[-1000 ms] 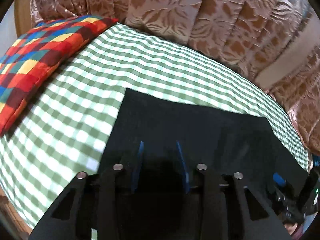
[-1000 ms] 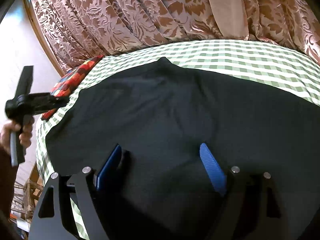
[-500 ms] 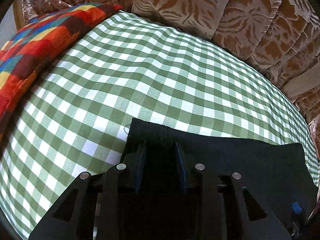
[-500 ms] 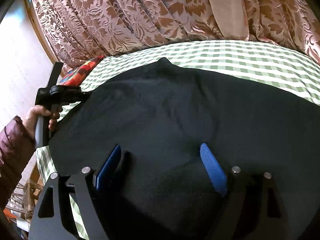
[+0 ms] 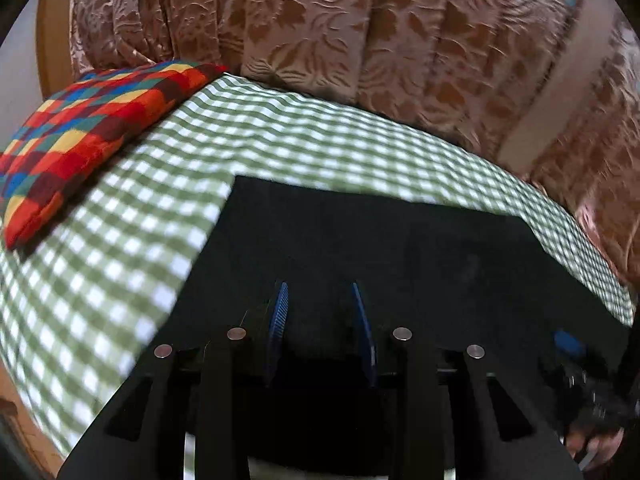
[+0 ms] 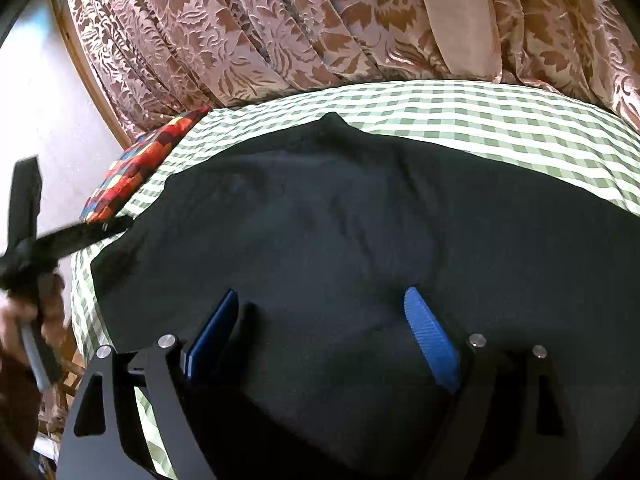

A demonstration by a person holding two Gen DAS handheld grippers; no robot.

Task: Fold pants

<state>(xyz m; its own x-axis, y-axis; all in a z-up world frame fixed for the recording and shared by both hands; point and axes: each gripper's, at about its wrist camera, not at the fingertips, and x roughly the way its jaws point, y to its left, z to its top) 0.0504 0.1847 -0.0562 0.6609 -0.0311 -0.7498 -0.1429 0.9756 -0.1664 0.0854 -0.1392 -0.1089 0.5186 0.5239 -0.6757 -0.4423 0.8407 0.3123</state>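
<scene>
Black pants (image 6: 340, 220) flat under both claws; left claw (image 5: 320, 308) narrow, right claw (image 6: 324, 312) wide.

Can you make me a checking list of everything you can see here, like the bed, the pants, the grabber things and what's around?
Surface: green checked sheet, pants spread on it.
Job's things: black pants, lying mostly flat.
Clutter: colourful patchwork cushion at the sheet's left end.
Grippers: left gripper open above the pants, holding nothing; right gripper open wide over the pants.
Cables: nothing seen.
Surroundings: brown flowered curtain behind; white wall at left.
</scene>
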